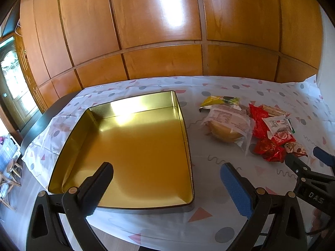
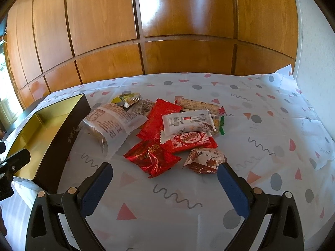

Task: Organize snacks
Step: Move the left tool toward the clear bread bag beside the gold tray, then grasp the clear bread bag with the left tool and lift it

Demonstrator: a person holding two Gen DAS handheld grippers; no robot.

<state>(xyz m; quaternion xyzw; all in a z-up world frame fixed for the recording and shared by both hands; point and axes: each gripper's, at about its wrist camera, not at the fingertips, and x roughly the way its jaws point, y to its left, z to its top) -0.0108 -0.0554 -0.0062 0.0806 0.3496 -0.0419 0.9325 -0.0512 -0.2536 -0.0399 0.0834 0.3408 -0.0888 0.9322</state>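
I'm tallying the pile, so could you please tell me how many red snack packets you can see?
3: a plain red packet at the back, a shiny red packet in front, and a red-and-white packet between; others may be hidden.

Glossy orange-brown wooden panelling (image 2: 184,16) fills the wall behind the table's far edge, catching a bright light reflection. A window (image 1: 12,79) glows at left; a white wall (image 2: 312,67) stands right.

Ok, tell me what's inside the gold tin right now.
Nothing: the gold tin shows only its bare shiny floor and walls. The near-left corner is hidden behind a finger of the left tongs. All the snacks lie in a pile on the tablecloth beside it.
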